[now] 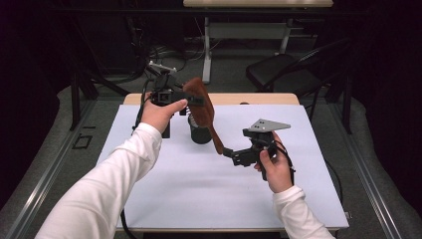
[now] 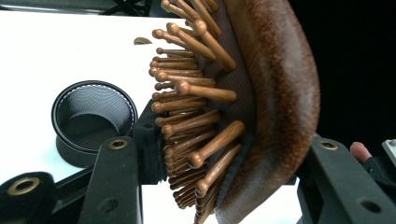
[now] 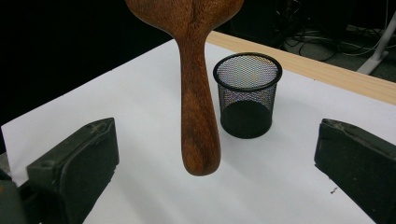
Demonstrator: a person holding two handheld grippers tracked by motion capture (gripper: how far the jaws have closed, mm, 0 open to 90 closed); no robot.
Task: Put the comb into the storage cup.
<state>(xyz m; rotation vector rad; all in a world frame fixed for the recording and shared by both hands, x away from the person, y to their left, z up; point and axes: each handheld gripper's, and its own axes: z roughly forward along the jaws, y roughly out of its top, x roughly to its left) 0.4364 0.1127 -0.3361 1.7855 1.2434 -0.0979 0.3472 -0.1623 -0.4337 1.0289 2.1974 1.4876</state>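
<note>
Black jaws of the left gripper [image 2: 219, 182] stand closest in its own view, closed on the head of a wooden hairbrush [image 1: 201, 107], one jaw against the bristle side and the other against the smooth back. That grip holds the brush in the air over the white table [image 1: 209, 199], head up and handle slanting down toward the right gripper [image 1: 230, 153]. From the right gripper view the handle [image 3: 198, 107] hangs between that gripper's two jaws, which stand wide apart and touch nothing. A black mesh cup [image 3: 247, 95] stands upright on the table just beyond the handle, and in the high view it sits right under the brush.

The work in hand looks like getting the brush into the cup, handle first. To do it well, the left hand [image 1: 160, 113] should tip the brush upright so the handle end sits over the middle of the cup's mouth, then lower it slowly. The cup is light, so a knock on the rim may tip it. The right gripper could steady the handle low down, closing gently.
</note>
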